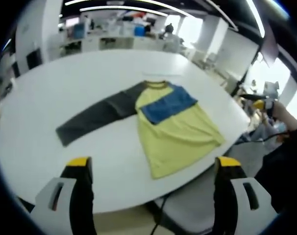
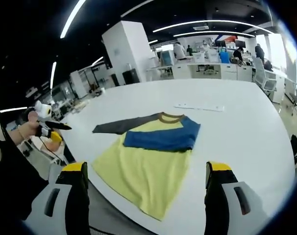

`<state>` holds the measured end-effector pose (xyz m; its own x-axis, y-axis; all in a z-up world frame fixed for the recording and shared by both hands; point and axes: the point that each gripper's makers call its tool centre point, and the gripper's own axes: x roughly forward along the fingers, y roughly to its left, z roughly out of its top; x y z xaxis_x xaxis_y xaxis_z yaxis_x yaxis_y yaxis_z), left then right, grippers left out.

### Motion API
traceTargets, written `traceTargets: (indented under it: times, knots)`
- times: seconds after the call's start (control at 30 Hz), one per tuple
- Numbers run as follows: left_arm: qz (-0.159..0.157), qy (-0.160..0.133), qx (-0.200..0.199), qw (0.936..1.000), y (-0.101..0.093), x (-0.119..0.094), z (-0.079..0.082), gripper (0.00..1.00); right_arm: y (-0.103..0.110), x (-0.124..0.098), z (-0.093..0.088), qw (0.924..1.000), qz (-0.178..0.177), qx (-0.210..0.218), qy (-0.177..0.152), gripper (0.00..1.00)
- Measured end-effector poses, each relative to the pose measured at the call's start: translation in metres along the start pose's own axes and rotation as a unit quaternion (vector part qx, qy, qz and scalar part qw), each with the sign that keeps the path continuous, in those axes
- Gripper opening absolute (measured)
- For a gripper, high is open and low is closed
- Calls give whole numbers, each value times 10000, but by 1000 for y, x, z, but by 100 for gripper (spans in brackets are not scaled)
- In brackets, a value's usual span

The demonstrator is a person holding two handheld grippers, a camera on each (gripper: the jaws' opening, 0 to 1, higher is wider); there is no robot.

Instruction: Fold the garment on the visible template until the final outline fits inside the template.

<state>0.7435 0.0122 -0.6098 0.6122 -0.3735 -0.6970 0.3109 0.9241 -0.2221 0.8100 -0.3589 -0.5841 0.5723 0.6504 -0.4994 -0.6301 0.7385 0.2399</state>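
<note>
A long-sleeved shirt lies flat on the white table, with a yellow body and a brown-edged collar at the far end. A blue part is folded across its chest. Its dark grey sleeve stretches out to the left. The right gripper view shows the shirt from the hem side, with the blue fold and the grey sleeve. My left gripper hangs open above the near table edge, short of the shirt. My right gripper is open over the yellow hem and holds nothing.
A thin pale strip lies on the table beyond the collar. A grey chair seat sits below the near table edge. A person's hand holds the other gripper at the table's right side. Desks and people stand far behind.
</note>
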Motion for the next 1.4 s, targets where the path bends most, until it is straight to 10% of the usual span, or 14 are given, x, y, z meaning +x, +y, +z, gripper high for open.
traceTargets:
  times: [1.4]
  knots:
    - [789, -305, -1043, 9909, 192, 76, 12, 77, -3, 35, -17, 9981, -81, 162, 597, 99]
